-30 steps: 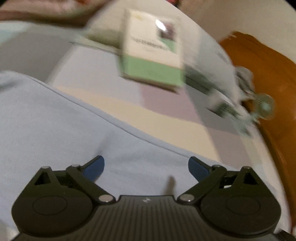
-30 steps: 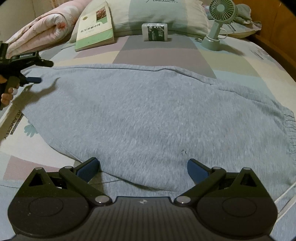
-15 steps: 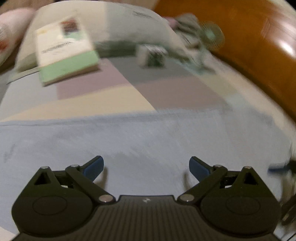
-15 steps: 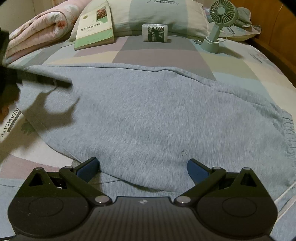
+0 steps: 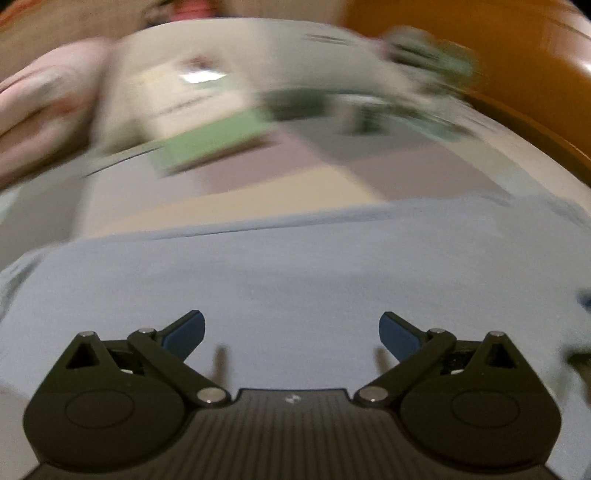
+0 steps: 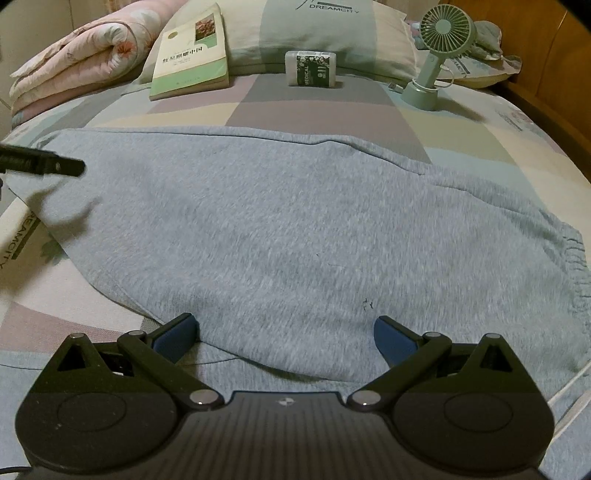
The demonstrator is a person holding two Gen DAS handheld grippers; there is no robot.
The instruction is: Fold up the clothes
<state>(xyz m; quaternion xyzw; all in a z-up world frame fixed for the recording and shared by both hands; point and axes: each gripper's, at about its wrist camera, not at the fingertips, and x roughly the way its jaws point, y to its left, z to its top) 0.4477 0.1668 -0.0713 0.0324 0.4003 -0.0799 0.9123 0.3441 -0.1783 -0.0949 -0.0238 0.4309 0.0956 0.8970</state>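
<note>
The left gripper (image 5: 291, 328) has swung round since a second ago: its camera then looked at the book from close by, and now it looks along the length of the grey trousers (image 6: 295, 236), with the view smeared by the motion. From the right wrist camera, its dark tip has slid in from the left edge to hang over the trousers' left end. The right gripper (image 6: 286, 336) has hardly shifted.

The trousers lie spread across the bed (image 6: 480, 144), one leg seemingly doubled over the other, elastic waistband (image 6: 576, 266) at the right and the leg end at the left. They lie flat, long and smooth. I'd judge a lengthwise fold is in place, and the crosswise folds that would make a compact bundle are not there.

Both pairs of jaws stand wide, holding nothing; the right pair sits at the near edge of the cloth.

Further up the bed are a book (image 6: 190, 55), a small packet (image 6: 314, 68), a little fan (image 6: 436, 48), a pillow (image 6: 314, 29) and a rolled quilt (image 6: 77, 59), all well apart from the trousers.
</note>
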